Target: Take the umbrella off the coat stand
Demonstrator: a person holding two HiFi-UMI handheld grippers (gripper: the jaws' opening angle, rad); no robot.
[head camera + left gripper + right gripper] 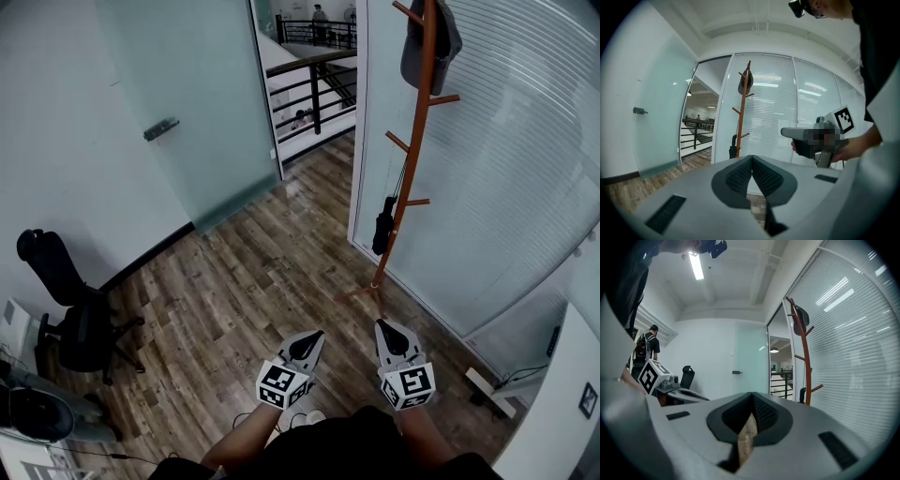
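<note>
A small black folded umbrella hangs from a low peg of the orange-brown coat stand, which stands by the glass wall ahead. A grey cap hangs near the stand's top. Both grippers are held low over the wooden floor, well short of the stand. My left gripper and my right gripper are each shut with nothing between the pads. The left gripper view shows the umbrella far off beside the stand, past my shut left gripper. In the right gripper view the umbrella hangs beyond my shut right gripper.
A black office chair stands at the left. A frosted glass door hangs open onto a landing with a black railing. Blinds cover the glass wall at the right. A white box lies on the floor. A person stands behind.
</note>
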